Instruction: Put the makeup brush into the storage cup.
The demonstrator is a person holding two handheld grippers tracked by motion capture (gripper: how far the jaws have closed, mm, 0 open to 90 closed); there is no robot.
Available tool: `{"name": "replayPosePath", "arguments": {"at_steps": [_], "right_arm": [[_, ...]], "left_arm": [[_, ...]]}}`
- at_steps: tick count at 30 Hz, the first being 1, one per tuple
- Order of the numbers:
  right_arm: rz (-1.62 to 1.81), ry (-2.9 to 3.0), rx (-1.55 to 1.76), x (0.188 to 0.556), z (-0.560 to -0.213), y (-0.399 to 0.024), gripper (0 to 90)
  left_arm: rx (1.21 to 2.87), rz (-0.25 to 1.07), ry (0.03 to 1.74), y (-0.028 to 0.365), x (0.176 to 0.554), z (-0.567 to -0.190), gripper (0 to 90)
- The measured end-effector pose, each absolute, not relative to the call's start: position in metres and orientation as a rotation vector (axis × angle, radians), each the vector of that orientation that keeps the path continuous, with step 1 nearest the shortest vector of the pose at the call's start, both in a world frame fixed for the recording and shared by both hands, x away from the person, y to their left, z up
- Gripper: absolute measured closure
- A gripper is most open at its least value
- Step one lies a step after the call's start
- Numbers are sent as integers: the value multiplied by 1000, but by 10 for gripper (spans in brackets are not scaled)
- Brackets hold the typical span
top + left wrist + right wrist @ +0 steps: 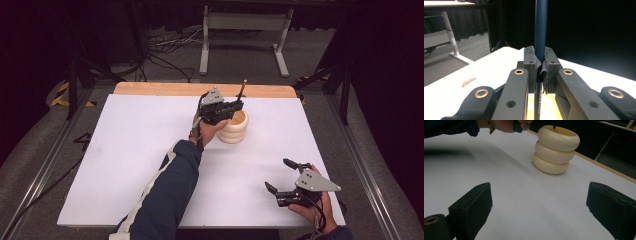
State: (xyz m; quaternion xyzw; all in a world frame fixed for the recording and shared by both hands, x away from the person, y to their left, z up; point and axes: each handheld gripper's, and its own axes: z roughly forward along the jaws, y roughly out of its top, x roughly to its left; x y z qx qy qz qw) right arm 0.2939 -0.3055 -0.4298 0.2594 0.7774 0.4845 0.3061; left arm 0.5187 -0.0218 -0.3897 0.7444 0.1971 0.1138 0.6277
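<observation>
The left gripper [540,68] clamps a dark blue pen [540,30], lettered seemingly "AMORTALS", over the cream ribbed holder [234,127]; the right gripper [286,176] gapes empty.

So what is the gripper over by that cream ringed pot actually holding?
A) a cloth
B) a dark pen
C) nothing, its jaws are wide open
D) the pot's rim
B: in the left gripper view the left gripper has its jaws closed tight on a dark pen, which stands upright over the cream pot in the high view.
</observation>
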Motion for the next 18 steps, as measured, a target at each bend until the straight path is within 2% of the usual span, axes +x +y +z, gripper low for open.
{"name": "replayPosePath", "arguments": {"at_steps": [18], "right_arm": [[1274, 2059, 682, 294, -430, -305, 74]], "left_arm": [[1725, 257, 425, -18, 515, -402, 832]]}}
